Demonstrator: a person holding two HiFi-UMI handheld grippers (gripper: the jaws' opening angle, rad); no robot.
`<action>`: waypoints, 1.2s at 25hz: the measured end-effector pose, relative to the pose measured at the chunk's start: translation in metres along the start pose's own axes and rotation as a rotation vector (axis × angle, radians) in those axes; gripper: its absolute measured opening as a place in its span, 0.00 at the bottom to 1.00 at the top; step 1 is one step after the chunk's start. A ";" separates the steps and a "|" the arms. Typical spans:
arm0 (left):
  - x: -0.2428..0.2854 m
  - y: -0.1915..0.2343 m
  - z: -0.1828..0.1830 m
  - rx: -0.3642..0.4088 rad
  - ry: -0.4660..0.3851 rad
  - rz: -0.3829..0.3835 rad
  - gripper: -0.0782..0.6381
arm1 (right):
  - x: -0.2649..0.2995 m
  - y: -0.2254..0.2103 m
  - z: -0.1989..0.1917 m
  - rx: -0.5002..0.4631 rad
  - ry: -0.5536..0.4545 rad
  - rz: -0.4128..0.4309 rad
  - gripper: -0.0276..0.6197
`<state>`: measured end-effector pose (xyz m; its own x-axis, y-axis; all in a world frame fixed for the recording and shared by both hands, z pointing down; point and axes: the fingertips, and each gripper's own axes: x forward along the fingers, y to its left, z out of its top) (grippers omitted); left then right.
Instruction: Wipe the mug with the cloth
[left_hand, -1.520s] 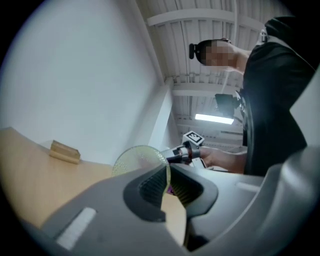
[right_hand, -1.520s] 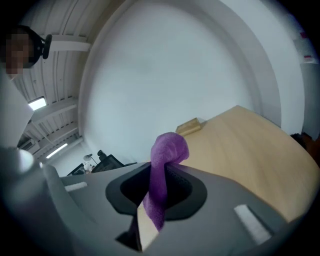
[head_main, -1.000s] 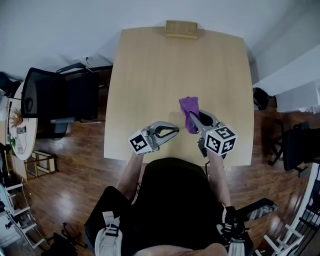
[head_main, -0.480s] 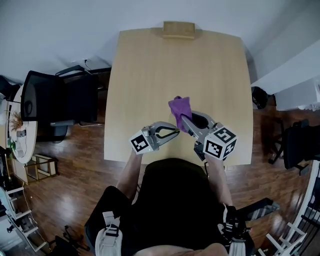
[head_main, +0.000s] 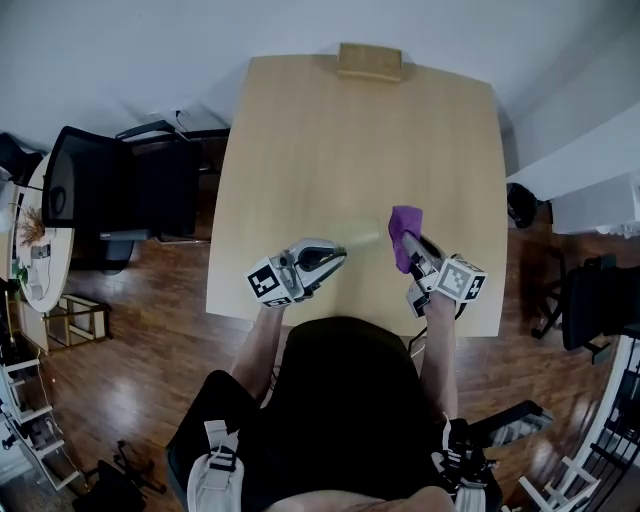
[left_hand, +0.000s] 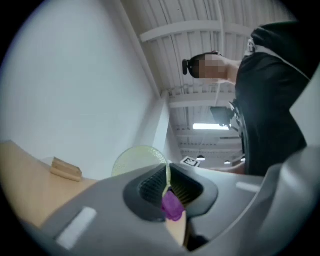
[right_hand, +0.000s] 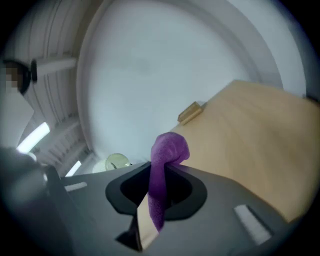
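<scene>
A pale yellow-green, see-through mug (left_hand: 139, 159) is held up off the table, with my left gripper (left_hand: 167, 181) shut on its thin wall. In the head view the mug (head_main: 363, 238) shows only faintly past the left gripper (head_main: 338, 257). My right gripper (head_main: 410, 245) is shut on a purple cloth (head_main: 404, 232), which sticks up from its jaws a short way right of the mug, apart from it. In the right gripper view the cloth (right_hand: 165, 160) rises between the jaws of the right gripper (right_hand: 161, 186), and the mug (right_hand: 117, 161) shows small at the left.
The light wooden table (head_main: 320, 140) carries a small wooden block (head_main: 369, 62) at its far edge. A black office chair (head_main: 120, 190) stands left of the table. White furniture (head_main: 590, 170) stands to the right. The person stands at the table's near edge.
The right gripper swung the cloth left toward the mug, then pulled it back right and lower. The left gripper tipped up a little with the mug.
</scene>
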<state>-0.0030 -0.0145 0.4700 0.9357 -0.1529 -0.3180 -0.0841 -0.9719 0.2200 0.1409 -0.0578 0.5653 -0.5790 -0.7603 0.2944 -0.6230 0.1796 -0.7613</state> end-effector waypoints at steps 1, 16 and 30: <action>0.000 0.001 0.005 -0.004 -0.023 0.001 0.17 | 0.003 0.007 -0.005 0.105 -0.026 0.082 0.14; 0.017 -0.025 0.007 -0.027 0.098 -0.167 0.22 | 0.008 0.078 -0.009 0.435 -0.122 0.639 0.14; 0.023 -0.012 -0.010 0.256 0.296 -0.126 0.16 | -0.015 0.048 0.015 0.286 -0.179 0.504 0.14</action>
<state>0.0230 -0.0049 0.4698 0.9992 -0.0075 -0.0403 -0.0096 -0.9986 -0.0521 0.1277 -0.0470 0.5150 -0.6529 -0.7231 -0.2254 -0.1151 0.3888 -0.9141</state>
